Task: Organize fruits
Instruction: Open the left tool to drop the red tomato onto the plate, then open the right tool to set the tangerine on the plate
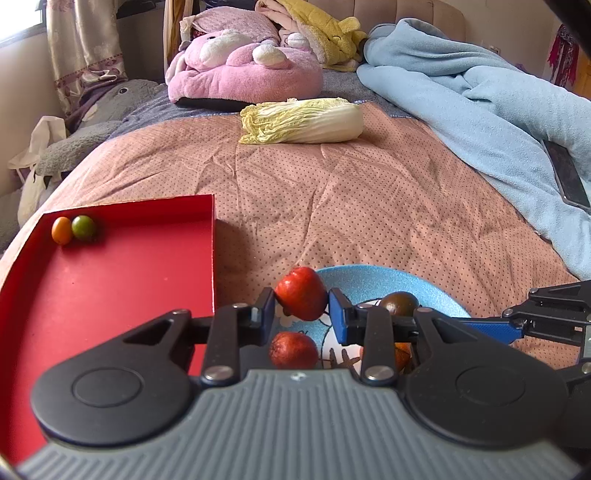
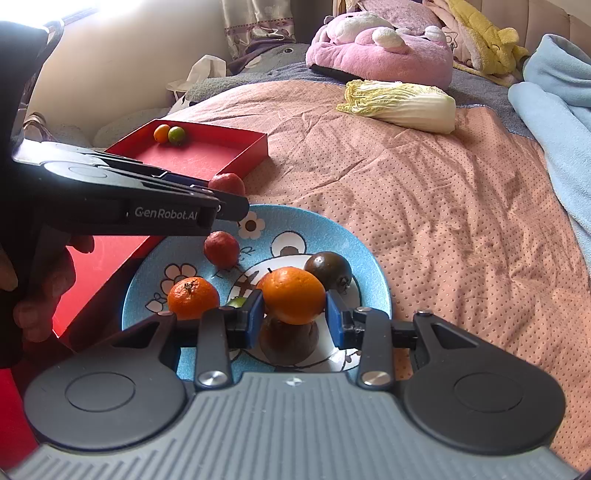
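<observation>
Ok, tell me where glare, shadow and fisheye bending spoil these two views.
Right wrist view: the window at top left is blown out white, and the left tool reads as a dark shape. Left wrist view: light is even, with a soft shadow beside the red tray. Both views bend the bed edges; only the borders look soft.

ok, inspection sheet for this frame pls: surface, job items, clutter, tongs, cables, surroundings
surface: pink dotted bedspread, wrinkled.
job's things: red tray holds a small orange fruit and a green fruit, touching. Blue plate holds a red fruit, a second orange and a dark fruit.
clutter: napa cabbage lying beyond the tray; phone on the blue blanket.
tongs: left tongs shut on a red fruit; right tongs shut on an orange, both over the plate.
cables: nothing seen.
surroundings: pink plush, curtain, headboard.
</observation>
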